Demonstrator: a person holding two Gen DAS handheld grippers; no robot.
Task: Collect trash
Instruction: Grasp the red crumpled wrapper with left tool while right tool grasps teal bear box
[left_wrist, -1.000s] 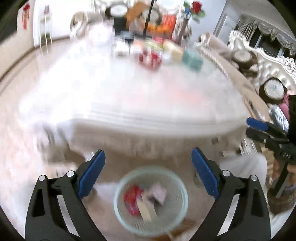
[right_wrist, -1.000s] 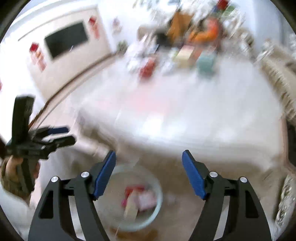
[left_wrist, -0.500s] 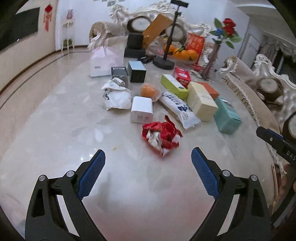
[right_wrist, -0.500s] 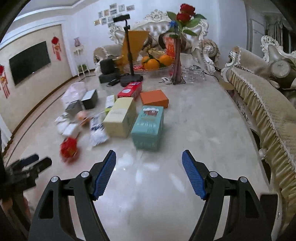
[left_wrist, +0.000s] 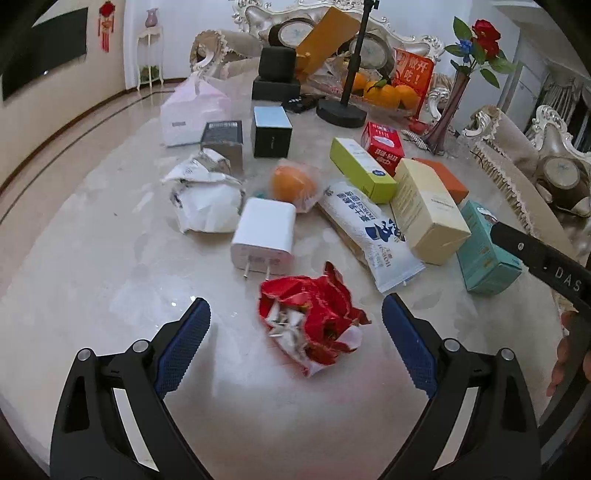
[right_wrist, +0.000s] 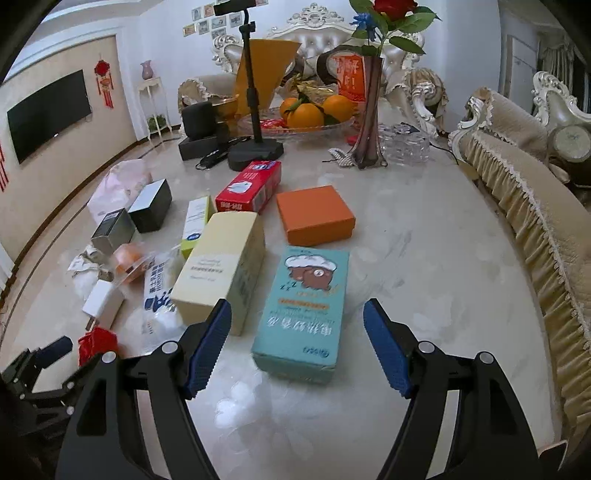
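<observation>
Left gripper (left_wrist: 295, 339): jaws spread wide, nothing between the blue pads, pointing forward and downward. Right gripper (right_wrist: 297, 345): jaws likewise spread, pads clear, angled downward. Part of a hand (left_wrist: 563, 363) shows on the right gripper's handle.

The left hand-held gripper (left_wrist: 295, 332) hangs with jaws spread around a crumpled red wrapper (left_wrist: 314, 321) on the marble table (left_wrist: 92, 258).
</observation>
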